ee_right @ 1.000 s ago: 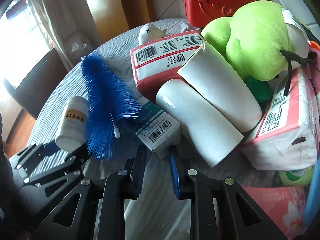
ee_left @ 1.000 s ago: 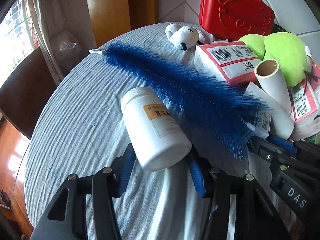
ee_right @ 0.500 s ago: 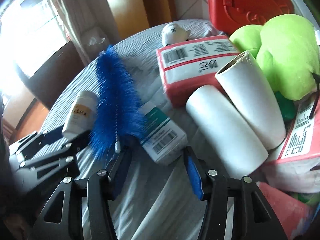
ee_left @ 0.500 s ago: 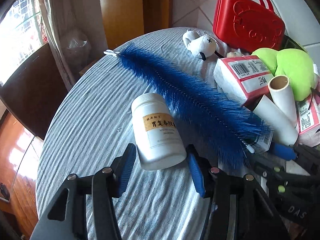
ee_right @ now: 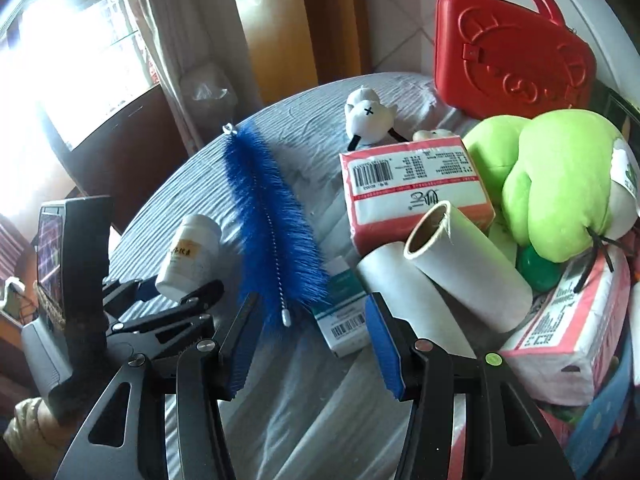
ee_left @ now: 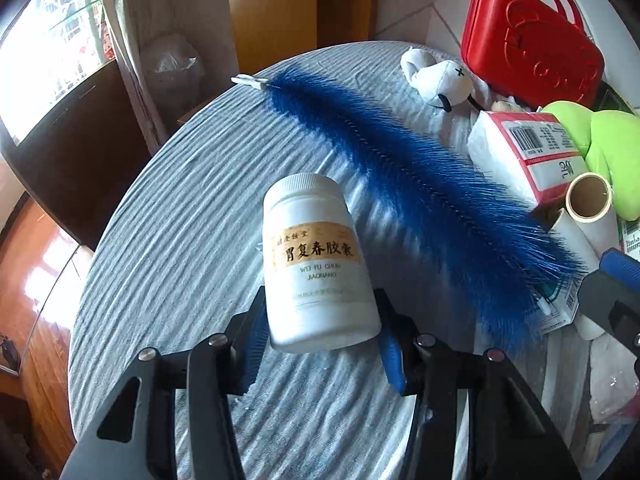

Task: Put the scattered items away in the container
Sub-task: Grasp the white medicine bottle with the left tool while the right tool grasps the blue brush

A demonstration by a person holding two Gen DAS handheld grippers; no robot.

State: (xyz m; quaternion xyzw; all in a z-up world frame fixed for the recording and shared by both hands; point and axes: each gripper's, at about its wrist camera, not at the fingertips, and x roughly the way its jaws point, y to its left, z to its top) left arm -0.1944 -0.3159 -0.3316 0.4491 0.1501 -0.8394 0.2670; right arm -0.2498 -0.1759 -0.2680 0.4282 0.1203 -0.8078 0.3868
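— Sunlit window and curtain on the left, then a round table (ee_left: pixel 168 240) under a ribbed grey-blue cloth. What's nearest that side?

— A white plastic bottle (ee_left: pixel 316 264), smooth, cylindrical, with a ridged cap and a tan label. The left gripper (ee_left: pixel 320 344) pinches it by the base between blue ribbed pads, tilted and apparently lifted off the cloth.

— So which step is this?

— I'd say the bottle is picked and ready to carry. The next move needs a clear path to the container, over the brush.

— The brush?

— A long blue bottle brush (ee_right: pixel 268 216), bristly on a twisted wire core, lying diagonally across the cloth. Its white tip sits just ahead of the right gripper (ee_right: pixel 308 344), whose fingers are spread with nothing between them. A small teal-and-white carton (ee_right: pixel 342 320) lies partly under the bristles.

— And further right?

— Two white paper rolls (ee_right: pixel 460 272), a soft tissue pack (ee_right: pixel 412 180), a green plush toy (ee_right: pixel 560 184), and a hard red case (ee_right: pixel 512 44) at the back, closed. Possibly that's the container; I can't tell.
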